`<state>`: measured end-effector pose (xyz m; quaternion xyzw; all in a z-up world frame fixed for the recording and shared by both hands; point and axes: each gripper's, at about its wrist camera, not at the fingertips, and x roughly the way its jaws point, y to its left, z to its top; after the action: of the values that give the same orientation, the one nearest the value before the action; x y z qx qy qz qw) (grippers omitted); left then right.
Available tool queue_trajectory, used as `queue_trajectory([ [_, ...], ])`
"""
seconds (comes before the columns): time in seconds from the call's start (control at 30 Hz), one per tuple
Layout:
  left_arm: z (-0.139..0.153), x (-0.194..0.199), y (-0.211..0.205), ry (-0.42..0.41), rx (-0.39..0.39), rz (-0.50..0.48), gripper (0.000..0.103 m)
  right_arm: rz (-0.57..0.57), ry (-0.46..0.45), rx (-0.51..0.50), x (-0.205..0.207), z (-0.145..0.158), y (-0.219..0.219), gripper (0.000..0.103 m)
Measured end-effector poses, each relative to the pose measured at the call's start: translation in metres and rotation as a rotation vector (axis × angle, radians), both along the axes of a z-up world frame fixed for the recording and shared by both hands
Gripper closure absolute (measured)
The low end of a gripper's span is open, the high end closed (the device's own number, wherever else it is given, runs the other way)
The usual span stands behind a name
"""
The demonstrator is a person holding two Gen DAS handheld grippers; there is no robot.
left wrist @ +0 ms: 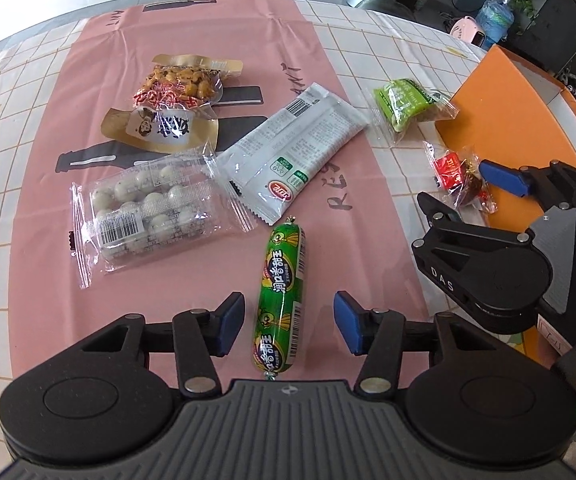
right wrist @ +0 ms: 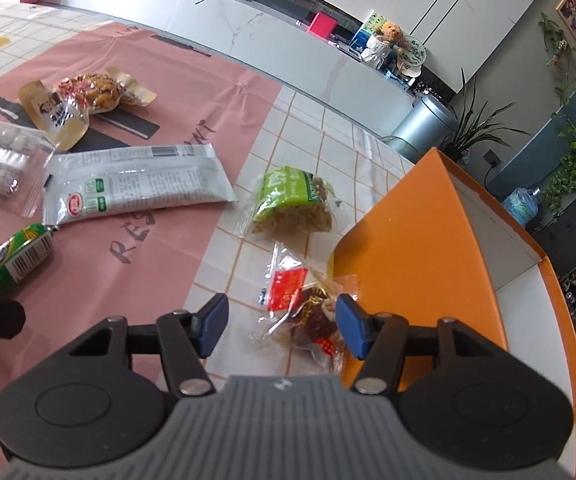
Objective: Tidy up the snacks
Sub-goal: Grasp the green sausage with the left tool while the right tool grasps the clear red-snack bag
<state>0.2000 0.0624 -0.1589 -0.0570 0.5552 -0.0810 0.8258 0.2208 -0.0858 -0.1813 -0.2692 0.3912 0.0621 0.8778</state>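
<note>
My left gripper is spread wide, straddling the green sausage lying lengthwise on the pink mat; I should close on its middle, squarely, since the slick casing could roll. My right gripper is spread too, around the red candy packet beside the orange box; pinch the candy itself, not the crinkly film. Farther off lie the white wrapper and the green cake pack, both untouched.

two black grippers with blue tips

the left gripper and right gripper each have black arms, blue pads, shiny round silver screws, big round black discs and a grey ribbed middle. white letters "das" show on one.
</note>
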Motion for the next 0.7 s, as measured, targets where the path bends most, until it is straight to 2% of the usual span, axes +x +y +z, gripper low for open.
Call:
queue_trajectory([
  [0.13,-0.002,0.0,0.0,0.003,-0.002,0.005,0.046,-0.001,-0.008,-0.027,0.003,-0.003,0.003,0.049],
  [0.23,-0.002,-0.001,0.0,0.0,0.011,0.01,0.054,-0.009,-0.02,-0.052,0.005,-0.004,0.003,0.061],
  [0.33,-0.002,-0.002,0.0,-0.008,0.016,0.017,0.06,-0.02,-0.011,-0.031,0.006,-0.001,-0.002,0.063],
  [0.4,-0.002,-0.002,0.001,-0.014,0.017,0.024,0.069,-0.023,-0.002,-0.011,0.005,0.002,-0.005,0.064],
  [0.53,-0.002,-0.003,0.004,-0.026,0.0,0.035,0.075,-0.043,0.038,0.08,-0.003,0.013,-0.012,0.066],
  [0.7,-0.002,-0.004,0.004,-0.039,-0.009,0.054,0.077,-0.097,0.115,0.248,-0.019,0.027,-0.027,0.066],
])
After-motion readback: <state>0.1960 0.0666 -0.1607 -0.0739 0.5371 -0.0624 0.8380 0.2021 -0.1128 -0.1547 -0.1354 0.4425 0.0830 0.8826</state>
